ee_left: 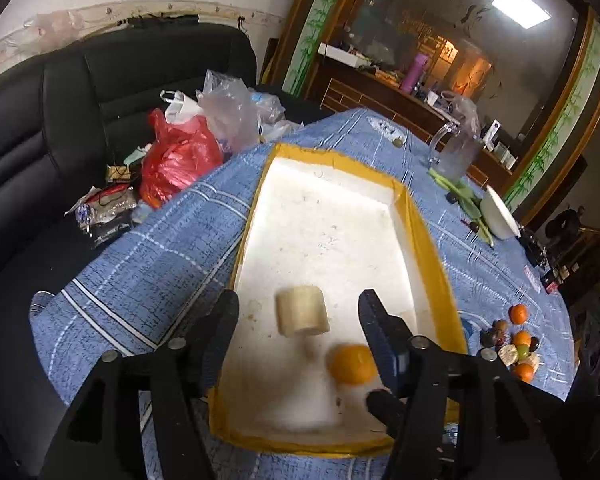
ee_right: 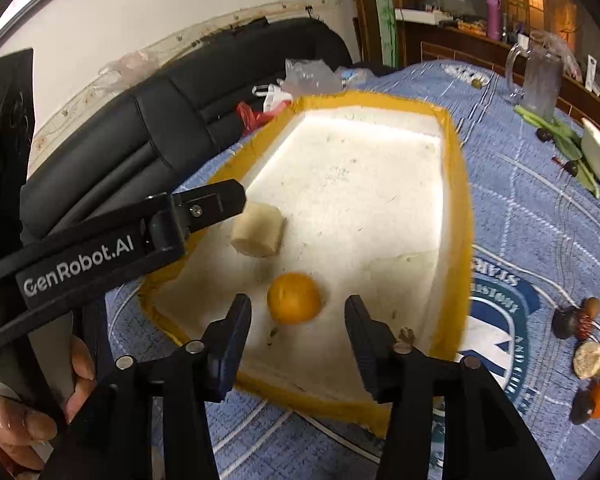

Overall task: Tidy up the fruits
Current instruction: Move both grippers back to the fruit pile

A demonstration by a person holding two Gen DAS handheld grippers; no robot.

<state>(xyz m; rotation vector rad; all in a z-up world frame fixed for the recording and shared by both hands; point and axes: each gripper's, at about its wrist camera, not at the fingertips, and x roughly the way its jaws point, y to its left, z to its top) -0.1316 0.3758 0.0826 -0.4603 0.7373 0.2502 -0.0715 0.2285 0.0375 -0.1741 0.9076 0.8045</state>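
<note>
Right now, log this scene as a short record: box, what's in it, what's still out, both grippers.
box: white foam box with yellow taped rim, on the blue tablecloth
in box: pale cut cylinder piece; orange
still out: pile of small fruits on the cloth, beside the box
left gripper: open, over the box, nothing between its pads
right gripper: open, above the orange, not gripping it

both grippers [ee_right: 296, 320] are matte black plastic with ribbed finger pads and silver round pins at the joints. at the frame's left, the left gripper [ee_right: 236, 200] bears white "genrobot.ai" lettering and a small screw
</note>
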